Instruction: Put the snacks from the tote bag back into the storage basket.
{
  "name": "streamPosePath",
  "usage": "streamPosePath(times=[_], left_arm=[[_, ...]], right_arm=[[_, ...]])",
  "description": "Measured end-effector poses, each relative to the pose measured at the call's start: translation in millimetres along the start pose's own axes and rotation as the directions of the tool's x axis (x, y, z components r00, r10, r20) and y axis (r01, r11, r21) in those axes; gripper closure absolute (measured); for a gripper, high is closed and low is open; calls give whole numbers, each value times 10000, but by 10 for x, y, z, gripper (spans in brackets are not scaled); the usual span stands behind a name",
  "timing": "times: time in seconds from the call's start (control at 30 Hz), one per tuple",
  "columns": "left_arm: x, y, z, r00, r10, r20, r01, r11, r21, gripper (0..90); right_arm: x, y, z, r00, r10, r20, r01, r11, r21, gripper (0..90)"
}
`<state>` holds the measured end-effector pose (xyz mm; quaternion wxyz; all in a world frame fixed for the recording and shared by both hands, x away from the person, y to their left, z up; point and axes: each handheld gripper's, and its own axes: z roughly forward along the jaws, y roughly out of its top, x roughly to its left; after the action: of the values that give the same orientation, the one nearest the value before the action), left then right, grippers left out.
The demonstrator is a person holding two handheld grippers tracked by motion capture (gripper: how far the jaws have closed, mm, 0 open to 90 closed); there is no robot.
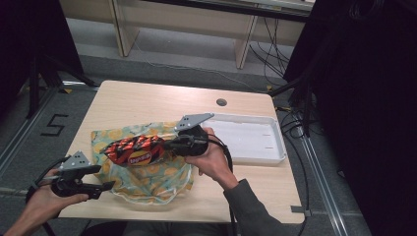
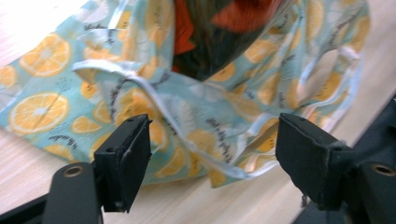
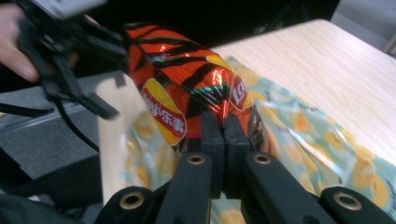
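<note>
A bag of crisps [image 1: 134, 150] hung over the orange-print bag [image 1: 147, 179], which lay flat on the table [image 1: 147, 101] with its mouth toward 6 o'clock. From the high view it could not be told whether any of the crisp bag sat inside that mouth. At 3 o'clock from both stood a white tray [image 1: 275, 156], nothing in it.

The right tool [image 1: 169, 145] had its jaws pressed together on the crisp bag's end seam; the right gripper view showed the pinch [image 3: 225, 135] and the yellow logo on the red and black foil [image 3: 187, 93], which the high view blurred. The crisp bag's long axis ran from 9 to 3 o'clock in the high view, the pinched end at 3, the free end pointing to 9.

The left tool [image 1: 105, 187] sat at 7 o'clock from the crisp bag, near the table's front edge, its jaws spread and holding nothing. The left gripper view showed the printed bag's white-trimmed hem [image 2: 154, 100] beyond the pads, with the foil [image 2: 224, 28] farther off.
</note>
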<state>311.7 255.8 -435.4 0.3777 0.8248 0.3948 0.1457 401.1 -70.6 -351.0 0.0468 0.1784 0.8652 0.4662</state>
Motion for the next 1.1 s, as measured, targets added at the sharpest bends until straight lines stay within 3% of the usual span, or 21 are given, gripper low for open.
streamPosePath(times=[0.17, 0.27, 0.33, 0.37, 0.4, 0.43, 0.47, 0.53, 0.63, 0.67, 0.73, 0.83, 0.87, 0.9, 1.1], left_arm=[[14, -51, 32, 9998, 158, 87, -160, 9996, 223, 199], [19, -68, 44, 9999, 121, -11, -120, 9993, 359, 197], [36, -90, 51, 9998, -171, -76, 173, 9991, 378, 196], [55, -95, 41, 9997, -89, -227, 100, 9988, 473, 194], [42, -105, 51, 9985, -442, -325, 448, 9989, 168, 192], [59, -108, 36, 9991, -299, -285, 308, 9990, 317, 189], [76, -111, 27, 9994, -261, -234, 271, 9987, 430, 188], [73, -121, 28, 9988, -368, -337, 379, 9987, 337, 187], [83, -139, 24, 9972, -580, -472, 590, 9980, 215, 183], [100, -143, 8, 9984, -415, -386, 427, 9986, 322, 183], [102, -149, 8, 9981, -574, -231, 583, 9976, 380, 183], [127, -158, -2, 9987, -358, -360, 374, 9983, 441, 182], [107, -160, 17, 9964, -714, -462, 724, 9972, 206, 182], [131, -161, -8, 9987, -381, -345, 395, 9984, 413, 181], [146, -168, -10, 9976, -530, -436, 548, 9976, 416, 182]], right_arm=[[55, 203, -89, 9989, -258, -394, 243, 9990, -380, 900], [70, 273, -130, 9988, -309, -372, 289, 9982, -522, 900], [80, 401, -225, 9983, -341, -464, 306, 9967, -747, 900], [76, 429, -249, 9979, -433, -484, 395, 9962, -778, 900], [80, 462, -293, 9981, -307, -541, 264, 9965, -788, 900], [70, 501, -333, 9974, -462, -552, 409, 9947, -940, 900], [74, 519, -366, 9977, -326, -586, 270, 9953, -935, 900], [73, 541, -402, 9978, -277, -608, 210, 9939, -1086, 900], [35, 600, -598, 9973, -169, -719, 76, 9919, -1271, 900], [24, 605, -635, 9975, -203, -678, 110, 9909, -1345, 900], [-6, 610, -741, 9979, -189, -614, 98, 9894, -1450, 900], [-66, 594, -916, 9991, -13, -413, -47, 9893, -1461, 900], [-89, 586, -949, 9995, -71, -321, 21, 9884, -1519, 900], [-112, 569, -994, 9997, 5, -234, -40, 9888, -1493, 900], [-295, 411, -1240, 9984, 387, 418, -326, 9900, -1373, 900]])
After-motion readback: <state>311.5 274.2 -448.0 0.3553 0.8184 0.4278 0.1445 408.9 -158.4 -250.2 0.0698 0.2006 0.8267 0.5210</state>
